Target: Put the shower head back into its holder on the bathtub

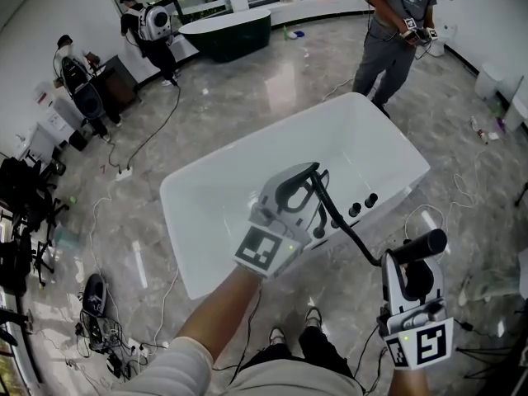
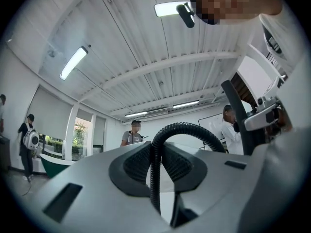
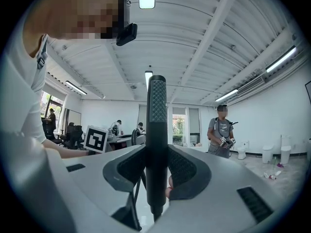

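The white bathtub (image 1: 272, 130) stands in front of me, with black tap knobs (image 1: 363, 204) on its near right rim. Above that near rim my left gripper (image 1: 299, 186) is shut on the black ribbed hose (image 1: 346, 231), which loops up between the jaws in the left gripper view (image 2: 194, 130). From there the hose runs right to the black shower head (image 1: 422, 244). My right gripper (image 1: 417, 264) is shut on its handle outside the tub's near right corner. In the right gripper view the shower head (image 3: 156, 110) stands upright between the pads (image 3: 187, 171).
A person (image 1: 396, 23) stands at the tub's far end holding grippers. A dark green bathtub (image 1: 227, 31) and another person (image 1: 148, 27) are at the back left. Cables (image 1: 124, 172) and office chairs (image 1: 25, 196) lie at the left. My shoes (image 1: 293, 337) are close to the tub.
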